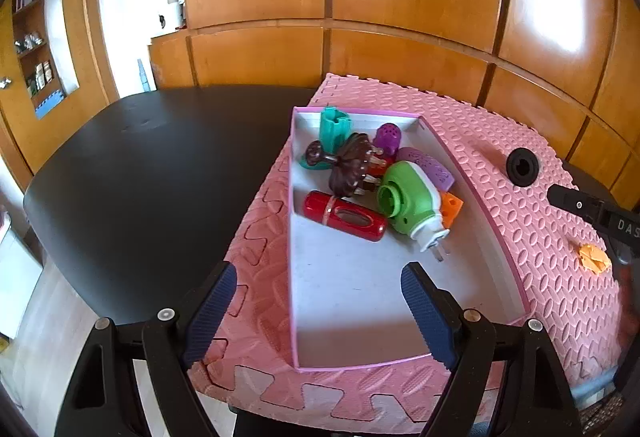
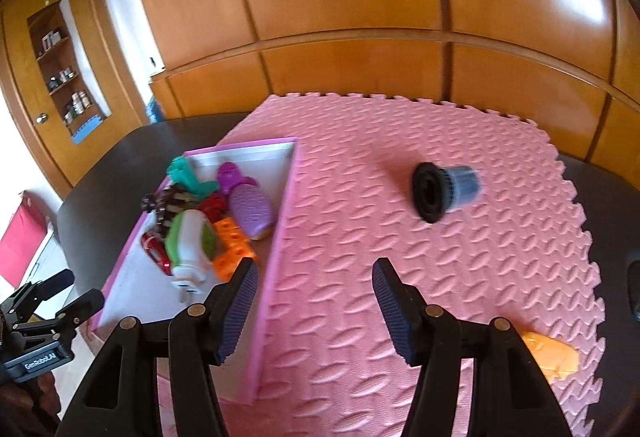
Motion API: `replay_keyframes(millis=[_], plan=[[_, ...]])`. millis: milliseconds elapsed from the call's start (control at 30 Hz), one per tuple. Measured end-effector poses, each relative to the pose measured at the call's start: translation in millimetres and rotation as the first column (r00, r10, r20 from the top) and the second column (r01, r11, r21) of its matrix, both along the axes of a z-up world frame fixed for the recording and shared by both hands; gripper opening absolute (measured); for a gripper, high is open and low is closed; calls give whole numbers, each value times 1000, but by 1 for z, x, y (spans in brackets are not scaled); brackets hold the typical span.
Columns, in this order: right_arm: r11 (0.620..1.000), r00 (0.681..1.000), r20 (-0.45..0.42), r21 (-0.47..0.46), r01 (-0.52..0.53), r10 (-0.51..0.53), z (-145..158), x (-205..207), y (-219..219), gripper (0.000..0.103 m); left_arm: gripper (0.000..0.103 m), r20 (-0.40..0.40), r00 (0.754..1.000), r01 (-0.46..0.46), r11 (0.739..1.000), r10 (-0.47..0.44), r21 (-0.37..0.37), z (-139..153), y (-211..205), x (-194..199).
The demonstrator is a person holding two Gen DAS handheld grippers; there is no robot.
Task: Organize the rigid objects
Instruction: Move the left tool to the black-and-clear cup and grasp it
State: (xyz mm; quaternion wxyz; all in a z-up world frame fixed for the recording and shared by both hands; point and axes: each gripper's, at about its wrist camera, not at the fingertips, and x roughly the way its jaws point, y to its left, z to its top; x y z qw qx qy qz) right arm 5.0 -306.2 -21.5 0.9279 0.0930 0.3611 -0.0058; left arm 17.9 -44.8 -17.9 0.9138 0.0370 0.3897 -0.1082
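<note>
Both grippers tilt downward over the pink foam mat [image 2: 400, 197]. We see the left gripper [image 1: 318, 311] spread wide above the near end of the pink-rimmed box [image 1: 476, 197], nothing between its pads. The right gripper [image 2: 314, 311] stands partly apart over bare mat, empty. The box holds a red cylinder [image 1: 344, 217], green plug-in [image 1: 412, 203], purple pieces, a teal piece, orange block. On the mat: a black-rimmed filter [image 2: 444, 191], blurred, and something orange [image 2: 554, 355], perhaps plastic.
</note>
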Motion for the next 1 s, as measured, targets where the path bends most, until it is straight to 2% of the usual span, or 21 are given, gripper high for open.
replay_keyframes(millis=[267, 500, 600, 700, 800, 933, 1000], plan=[[995, 995, -10, -15, 96, -96, 3, -13, -51, 60, 85, 24, 998, 61, 998, -62, 21, 8, -21, -2], [969, 968, -18, -15, 248, -249, 0, -30, -117, 60, 85, 28, 991, 133, 990, -134, 43, 12, -49, -4], [932, 933, -18, 31, 360, -360, -8, -40, -149, 60, 85, 39, 983, 178, 983, -180, 54, 17, -65, -4], [870, 878, -65, 120, 478, -474, -18, -50, -181, 60, 85, 67, 969, 233, 970, -237, 64, 26, -84, -6], [814, 828, -88, 156, 560, -553, -21, -61, -201, 60, 85, 80, 954, 284, 956, -289, 66, 31, -107, -4], [769, 802, -123, 232, 596, -584, -27, -68, -217, 60, 85, 66, 934, 346, 936, -350, 65, 31, -140, 2], [765, 802, -140, 243, 597, -581, -29, -68, -219, 60, 85, 55, 924, 374, 925, -378, 75, 28, -156, 5]])
